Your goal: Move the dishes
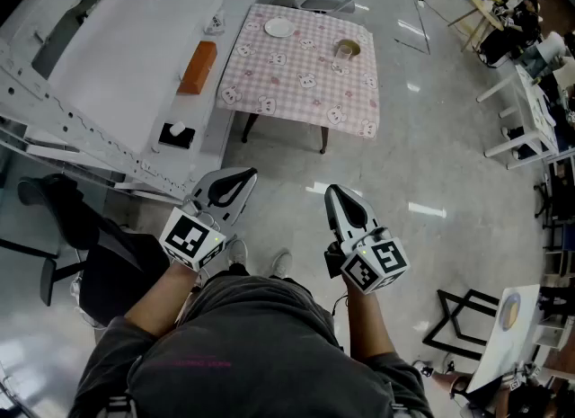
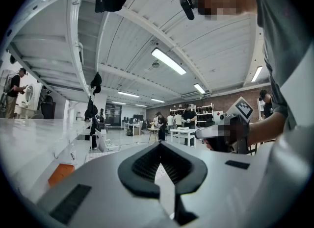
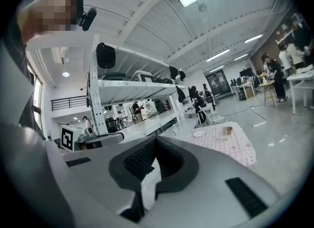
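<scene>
The left gripper point(image 1: 241, 178) and right gripper point(image 1: 337, 196) hang at waist level, roughly level and side by side. The person stands on the floor well apart from the desk point(image 1: 296, 79), so there is nothing to reach yet. The left fingers are clenched on nothing, and the right fingers look pressed together too, empty. The 2 dishes sit on the pink checked cloth: a white plate point(image 1: 278, 27) at the far edge and a cup point(image 1: 347, 48) to its right. I judge the approach comes first.
</scene>
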`<state>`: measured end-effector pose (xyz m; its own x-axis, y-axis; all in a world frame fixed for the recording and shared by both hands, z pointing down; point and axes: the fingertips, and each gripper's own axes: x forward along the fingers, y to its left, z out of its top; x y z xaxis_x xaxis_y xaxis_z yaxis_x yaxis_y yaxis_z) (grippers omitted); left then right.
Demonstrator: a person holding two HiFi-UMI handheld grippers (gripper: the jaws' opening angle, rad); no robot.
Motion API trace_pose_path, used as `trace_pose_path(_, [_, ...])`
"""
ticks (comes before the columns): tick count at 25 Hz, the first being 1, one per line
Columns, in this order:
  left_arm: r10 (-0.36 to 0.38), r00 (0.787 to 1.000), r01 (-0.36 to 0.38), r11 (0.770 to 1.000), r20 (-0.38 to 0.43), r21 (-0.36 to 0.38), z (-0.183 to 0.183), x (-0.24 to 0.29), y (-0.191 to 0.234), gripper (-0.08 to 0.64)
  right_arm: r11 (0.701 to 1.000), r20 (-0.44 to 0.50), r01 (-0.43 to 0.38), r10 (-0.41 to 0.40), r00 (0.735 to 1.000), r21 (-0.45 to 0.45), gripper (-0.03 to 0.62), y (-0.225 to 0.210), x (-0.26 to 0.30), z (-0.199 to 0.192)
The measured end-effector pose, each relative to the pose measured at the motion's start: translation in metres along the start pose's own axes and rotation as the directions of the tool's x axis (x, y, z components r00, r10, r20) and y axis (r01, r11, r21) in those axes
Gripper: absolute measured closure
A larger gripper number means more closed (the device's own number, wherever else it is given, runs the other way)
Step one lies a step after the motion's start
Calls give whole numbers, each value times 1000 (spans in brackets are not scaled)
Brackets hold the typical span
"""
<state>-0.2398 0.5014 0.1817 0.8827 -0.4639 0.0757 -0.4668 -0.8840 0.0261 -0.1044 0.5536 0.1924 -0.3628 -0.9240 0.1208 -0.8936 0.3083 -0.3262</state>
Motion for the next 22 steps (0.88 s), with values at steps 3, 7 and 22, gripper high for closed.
trace_pose_path(3, [-1,1000,1,1000,-4,-2,-2,-1,1,558,1000,-4,5,-5,1000,5,588,1,1,-2])
trace_pose_path(7, [0,1000,0,1000,-8,-6,-4,-1,-1,558,1000,4,0,0,1000,-6,588,1,-1,-1])
trace_pose_path(22, [-11,1000,11,1000,-22,-5,-8,6,-13,558,1000,-7,13,-13,1000,5,588,-6,-10,-6])
